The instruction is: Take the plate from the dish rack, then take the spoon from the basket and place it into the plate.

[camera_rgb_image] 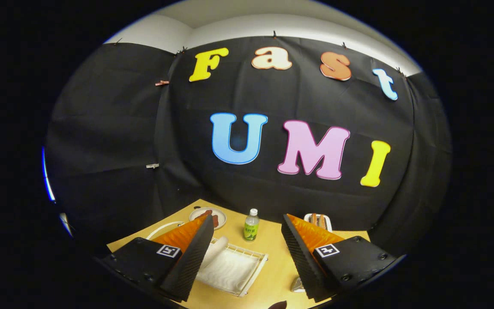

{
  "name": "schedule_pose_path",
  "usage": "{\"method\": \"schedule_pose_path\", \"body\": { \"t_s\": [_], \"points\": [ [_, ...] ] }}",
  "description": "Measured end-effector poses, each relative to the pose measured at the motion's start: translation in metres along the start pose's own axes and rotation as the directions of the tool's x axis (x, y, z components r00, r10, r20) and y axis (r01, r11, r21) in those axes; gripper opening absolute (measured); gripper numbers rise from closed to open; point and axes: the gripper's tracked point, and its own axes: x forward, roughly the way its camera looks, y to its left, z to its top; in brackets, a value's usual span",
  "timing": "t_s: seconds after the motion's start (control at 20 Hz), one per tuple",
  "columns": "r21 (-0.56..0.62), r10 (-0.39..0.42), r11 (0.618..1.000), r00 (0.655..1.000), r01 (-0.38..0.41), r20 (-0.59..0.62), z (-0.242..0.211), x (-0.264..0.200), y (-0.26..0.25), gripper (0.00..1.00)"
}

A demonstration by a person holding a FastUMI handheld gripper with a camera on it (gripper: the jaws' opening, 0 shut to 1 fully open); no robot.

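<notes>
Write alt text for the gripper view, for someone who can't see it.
The tool hangs open and empty above a wooden table, its two fingers spread wide over a white wire dish rack. Beyond the fingers stand a small green bottle, a plate holding something reddish, and a small white tray, all before a black cloth wall.

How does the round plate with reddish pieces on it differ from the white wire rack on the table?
The round plate is a shallow disc carrying reddish pieces and sits far back by the black cloth; the white wire rack is rectangular, made of open bars, and lies nearer, between the fingers of the open, empty claw. A plastic bottle with a green label stands between them. Both rest on the wooden table.
</notes>
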Motion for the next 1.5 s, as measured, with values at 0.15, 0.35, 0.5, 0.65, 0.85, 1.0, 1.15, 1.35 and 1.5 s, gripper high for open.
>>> {"method": "schedule_pose_path", "body": {
  "t_s": [0.15, 0.35, 0.5, 0.65, 0.85, 1.0, 1.15, 1.35, 1.5],
  "points": [
    [0.056, 0.004, 0.998, 0.997, 0.001, -0.079, -0.02, 0.03, 0.016, 0.98],
    [0.081, 0.005, 0.997, 0.983, 0.011, -0.184, -0.054, 0.063, 0.037, 0.98],
    [0.084, -0.012, 0.996, 0.96, 0.037, -0.279, -0.088, 0.086, 0.049, 0.98],
    [0.081, -0.051, 0.992, 0.911, 0.092, -0.41, -0.138, 0.105, 0.057, 0.98],
    [0.078, -0.079, 0.987, 0.84, 0.142, -0.536, -0.191, 0.132, 0.067, 0.98],
    [0.072, -0.135, 0.973, 0.795, 0.219, -0.591, -0.219, 0.144, 0.068, 0.88],
    [0.033, -0.191, 0.963, 0.76, 0.269, -0.622, -0.233, 0.148, 0.064, 0.68],
    [0.009, -0.255, 0.939, 0.714, 0.343, -0.652, -0.24, 0.149, 0.062, 0.42],
    [-0.004, -0.289, 0.928, 0.714, 0.372, -0.638, -0.229, 0.147, 0.063, 0.34]
  ]
}}
